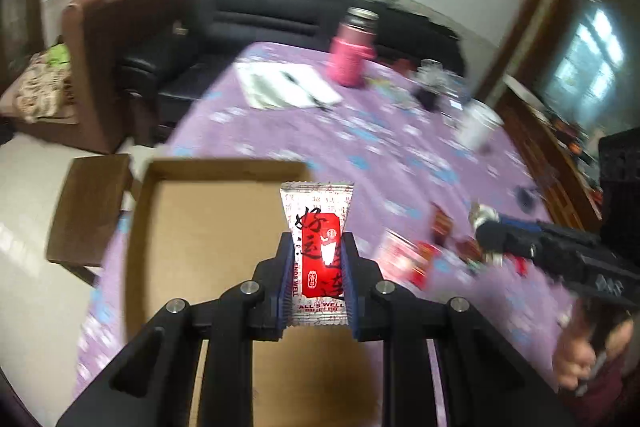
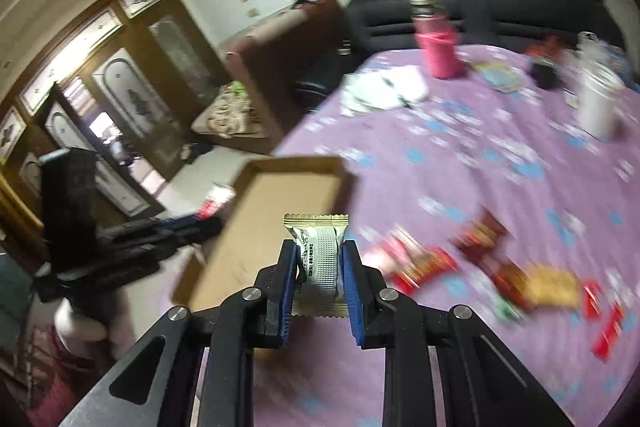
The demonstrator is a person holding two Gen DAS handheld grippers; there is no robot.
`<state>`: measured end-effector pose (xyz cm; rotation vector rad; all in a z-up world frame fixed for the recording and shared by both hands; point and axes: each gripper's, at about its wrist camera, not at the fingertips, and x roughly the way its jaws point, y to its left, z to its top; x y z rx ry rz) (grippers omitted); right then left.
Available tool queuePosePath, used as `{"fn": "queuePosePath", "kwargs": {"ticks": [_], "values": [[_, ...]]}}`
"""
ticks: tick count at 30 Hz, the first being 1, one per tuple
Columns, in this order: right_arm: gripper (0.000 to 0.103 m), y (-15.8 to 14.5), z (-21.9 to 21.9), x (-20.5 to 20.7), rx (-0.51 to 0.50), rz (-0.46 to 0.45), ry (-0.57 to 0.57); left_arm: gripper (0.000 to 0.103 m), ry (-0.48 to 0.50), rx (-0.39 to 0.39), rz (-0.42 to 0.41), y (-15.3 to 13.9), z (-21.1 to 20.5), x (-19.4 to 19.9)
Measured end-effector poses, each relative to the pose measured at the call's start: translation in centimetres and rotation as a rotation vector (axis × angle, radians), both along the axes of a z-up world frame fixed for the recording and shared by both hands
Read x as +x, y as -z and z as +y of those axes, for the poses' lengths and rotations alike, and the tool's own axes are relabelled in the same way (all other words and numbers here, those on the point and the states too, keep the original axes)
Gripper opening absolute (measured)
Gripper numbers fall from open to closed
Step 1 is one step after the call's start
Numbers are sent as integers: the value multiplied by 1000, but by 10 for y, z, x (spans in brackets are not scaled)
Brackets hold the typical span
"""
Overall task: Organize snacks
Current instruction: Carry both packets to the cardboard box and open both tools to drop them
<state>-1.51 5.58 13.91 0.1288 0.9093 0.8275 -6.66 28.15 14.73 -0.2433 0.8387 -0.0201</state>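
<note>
Red and white snack packet point(image 1: 318, 259) pinched upright between the blue pads of the left gripper point(image 1: 318, 251), lifted above the open cardboard box point(image 1: 208, 227), whose lower end is hidden behind the gripper's black frame. Pale packet with gold crimped ends point(image 2: 318, 259) clamped in the right gripper point(image 2: 319, 259), jaws narrow on it, held over the purple tablecloth point(image 2: 460, 155) just beside the box's near corner. Print on the pale packet too small to read. Loose snacks point(image 2: 500, 275) scattered on the cloth to the right, smeared by blur, count unclear, some cut by the frame edge. Farther back a pink bottle point(image 1: 352, 55), a white cup point(image 1: 478, 125) and papers with a pen point(image 1: 288, 85), all soft. Other small items near the cup not identifiable. Black sofa point(image 1: 256, 23) and brown armchair point(image 1: 112, 39) beyond the table
</note>
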Motion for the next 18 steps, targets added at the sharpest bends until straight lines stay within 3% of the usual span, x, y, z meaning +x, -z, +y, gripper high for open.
{"fn": "queuePosePath", "kwargs": {"ticks": [6,13,18], "values": [[25,55,109,54,-79,82,-68,21,-107,-81,70,56,55,52],[26,97,155,84,-154,111,-62,22,-137,-135,121,95,76,86],[27,108,155,99,-176,124,-28,44,-170,-168,110,102,86,85]]}}
